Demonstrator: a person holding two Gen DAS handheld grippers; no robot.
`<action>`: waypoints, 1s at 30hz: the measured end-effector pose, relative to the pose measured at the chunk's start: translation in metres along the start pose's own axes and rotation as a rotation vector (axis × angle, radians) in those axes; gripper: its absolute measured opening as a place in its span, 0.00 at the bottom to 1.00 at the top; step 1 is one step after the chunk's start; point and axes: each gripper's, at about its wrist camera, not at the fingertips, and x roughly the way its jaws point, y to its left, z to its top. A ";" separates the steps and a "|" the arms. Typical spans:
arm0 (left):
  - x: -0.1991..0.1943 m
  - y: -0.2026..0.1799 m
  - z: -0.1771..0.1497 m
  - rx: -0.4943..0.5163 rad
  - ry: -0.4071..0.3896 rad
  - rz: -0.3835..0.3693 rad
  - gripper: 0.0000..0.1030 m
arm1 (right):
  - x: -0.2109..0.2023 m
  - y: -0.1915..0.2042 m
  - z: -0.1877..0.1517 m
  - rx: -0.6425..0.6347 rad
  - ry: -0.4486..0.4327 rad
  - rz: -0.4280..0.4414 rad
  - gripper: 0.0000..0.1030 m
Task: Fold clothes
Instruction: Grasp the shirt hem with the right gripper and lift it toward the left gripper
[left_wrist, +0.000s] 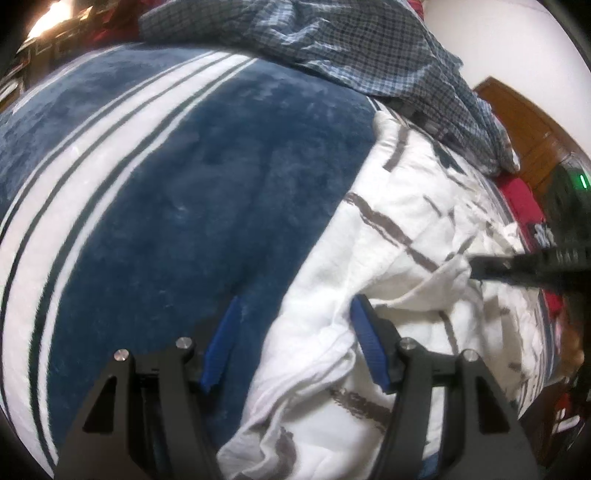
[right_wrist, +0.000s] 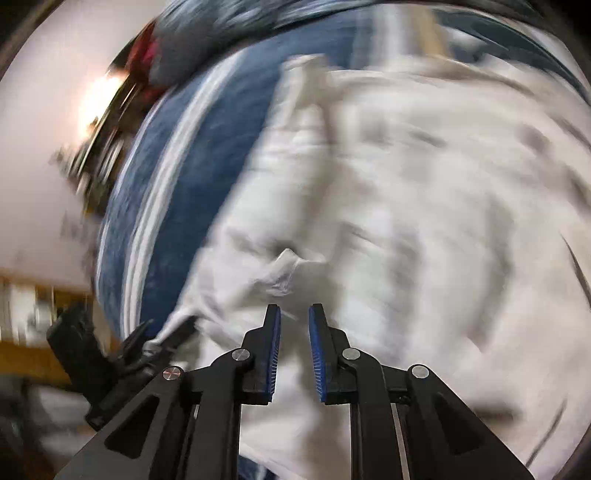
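A white garment with grey-brown stripes (left_wrist: 413, 266) lies crumpled on a blue and white striped blanket (left_wrist: 177, 192). My left gripper (left_wrist: 295, 306) is open just above the garment's left edge, holding nothing. The right gripper (left_wrist: 480, 267) shows at the right of the left wrist view, its tip at a fold of the garment. In the blurred right wrist view the white garment (right_wrist: 388, 192) fills the frame. My right gripper (right_wrist: 294, 314) has its jaws slightly apart and nothing between them. The left gripper (right_wrist: 162, 339) shows at lower left, at the garment's edge.
A blue checked shirt (left_wrist: 332, 44) lies bunched at the far end of the blanket. Red cloth (left_wrist: 521, 195) and a wooden door (left_wrist: 524, 122) are at the right. A white wall (right_wrist: 37, 147) is at the left in the right wrist view.
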 end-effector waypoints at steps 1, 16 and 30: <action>0.000 0.001 0.001 -0.003 0.005 -0.002 0.61 | -0.003 -0.013 -0.009 0.023 0.011 -0.013 0.17; -0.005 -0.042 0.040 0.048 -0.024 0.026 0.68 | 0.011 0.078 0.048 -0.250 -0.001 -0.174 0.79; 0.030 -0.026 0.024 0.129 0.059 0.158 0.69 | -0.002 0.003 -0.022 -0.018 0.040 -0.052 0.11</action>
